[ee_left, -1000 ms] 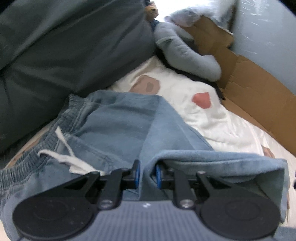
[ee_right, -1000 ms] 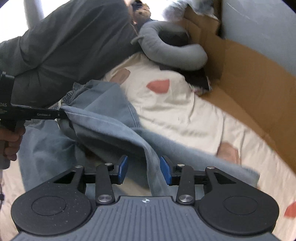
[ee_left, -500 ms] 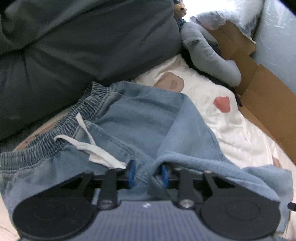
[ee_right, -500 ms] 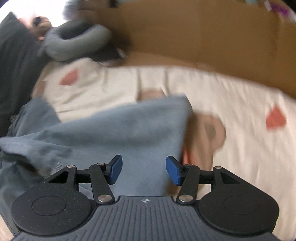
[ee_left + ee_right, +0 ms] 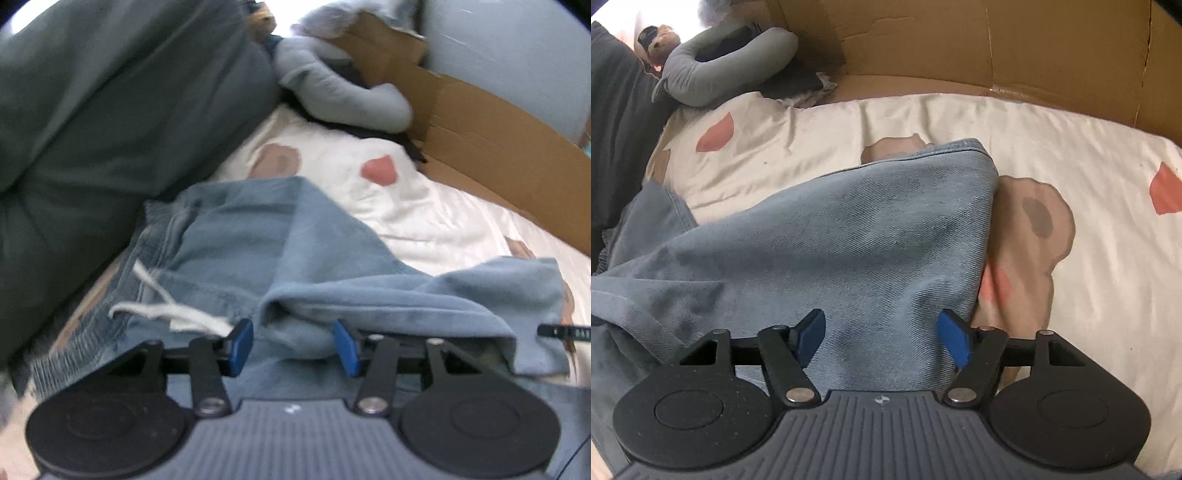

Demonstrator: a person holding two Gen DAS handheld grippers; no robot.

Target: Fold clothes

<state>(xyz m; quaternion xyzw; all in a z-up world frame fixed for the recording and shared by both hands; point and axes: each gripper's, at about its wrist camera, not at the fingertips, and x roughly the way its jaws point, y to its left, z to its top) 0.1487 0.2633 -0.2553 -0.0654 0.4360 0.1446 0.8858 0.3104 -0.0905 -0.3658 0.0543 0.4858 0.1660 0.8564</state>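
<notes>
Opening over a folded ridge of the light blue denim drawstring shorts (image 5: pixel 236 236) on the cream patterned bedsheet (image 5: pixel 424 206), left gripper (image 5: pixel 291 345) grips nothing; fold may spring back | right wrist: right gripper (image 5: pixel 882 338) jaws widening, unclamped above the leg hem; cloth could snag a pad (image 5: pixel 955 339) and drag.

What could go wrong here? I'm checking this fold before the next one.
Both grippers, left and right, are opening over the jeans. The bunched fold may slump open. The white drawstring lies by the left gripper's finger and might snag. The folded leg's edge looks uneven.
</notes>
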